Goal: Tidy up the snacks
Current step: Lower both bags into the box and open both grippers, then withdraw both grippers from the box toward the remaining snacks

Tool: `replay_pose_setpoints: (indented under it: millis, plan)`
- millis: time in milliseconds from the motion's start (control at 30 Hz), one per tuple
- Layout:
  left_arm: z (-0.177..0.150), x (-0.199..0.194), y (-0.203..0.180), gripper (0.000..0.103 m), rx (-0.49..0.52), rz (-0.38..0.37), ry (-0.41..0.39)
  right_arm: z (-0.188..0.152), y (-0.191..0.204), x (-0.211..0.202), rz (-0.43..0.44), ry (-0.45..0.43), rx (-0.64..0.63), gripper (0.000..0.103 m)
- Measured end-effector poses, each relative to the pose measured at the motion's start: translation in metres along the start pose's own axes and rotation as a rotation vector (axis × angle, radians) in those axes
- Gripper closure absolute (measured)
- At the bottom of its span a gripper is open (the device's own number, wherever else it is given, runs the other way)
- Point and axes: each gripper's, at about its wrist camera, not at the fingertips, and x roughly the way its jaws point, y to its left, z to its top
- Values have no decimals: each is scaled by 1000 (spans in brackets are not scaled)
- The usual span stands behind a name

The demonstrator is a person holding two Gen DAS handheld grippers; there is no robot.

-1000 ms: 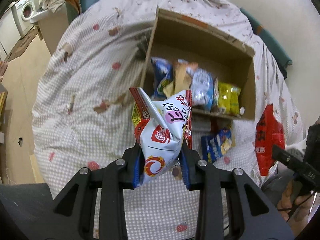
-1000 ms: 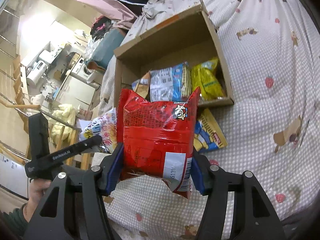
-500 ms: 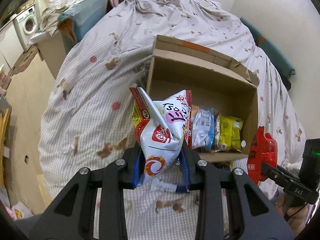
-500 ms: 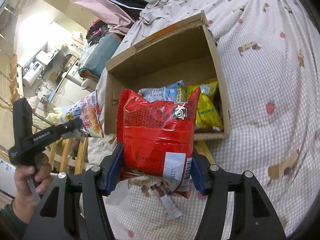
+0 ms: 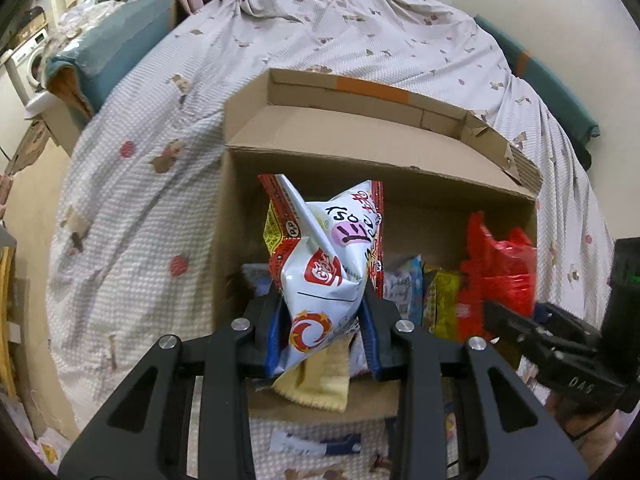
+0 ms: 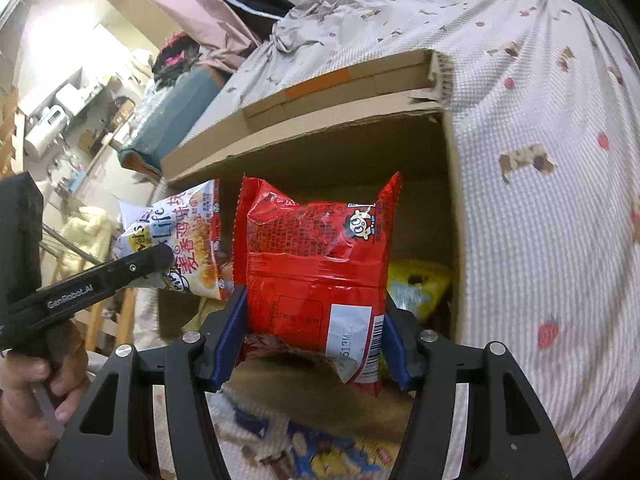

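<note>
My left gripper (image 5: 322, 334) is shut on a white and red snack bag (image 5: 328, 264), held over the left part of the open cardboard box (image 5: 360, 152). My right gripper (image 6: 312, 340) is shut on a red snack bag (image 6: 316, 264), held over the right part of the same box (image 6: 344, 120). The red bag also shows in the left wrist view (image 5: 498, 276), and the white bag in the right wrist view (image 6: 180, 240). Blue and yellow packets (image 5: 438, 300) stand inside the box.
The box sits on a bed with a patterned quilt (image 5: 152, 184). A blue and yellow snack packet (image 6: 320, 452) lies on the quilt in front of the box. A teal storage bin (image 5: 104, 48) stands left of the bed.
Both grippers moved forward with their bags, from in front of the box to over its opening. The box now fills more of both views.
</note>
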Motion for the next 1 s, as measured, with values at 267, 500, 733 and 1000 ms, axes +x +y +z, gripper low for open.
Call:
replay_pose_setpoints:
  millis: [267, 500, 733, 1000]
  plan:
    - [5, 27, -1, 73, -16, -21, 36, 15, -1, 12, -3, -11, -22, 39]
    - [8, 24, -6, 50, 12, 18, 9, 19, -4, 9, 54, -29, 2, 14]
    - [9, 7, 0, 33, 7, 40, -42, 24, -15, -11, 105, -88, 60, 7]
    - [4, 1, 5, 33, 1, 44, -32, 22, -26, -25, 103, -108, 102, 7]
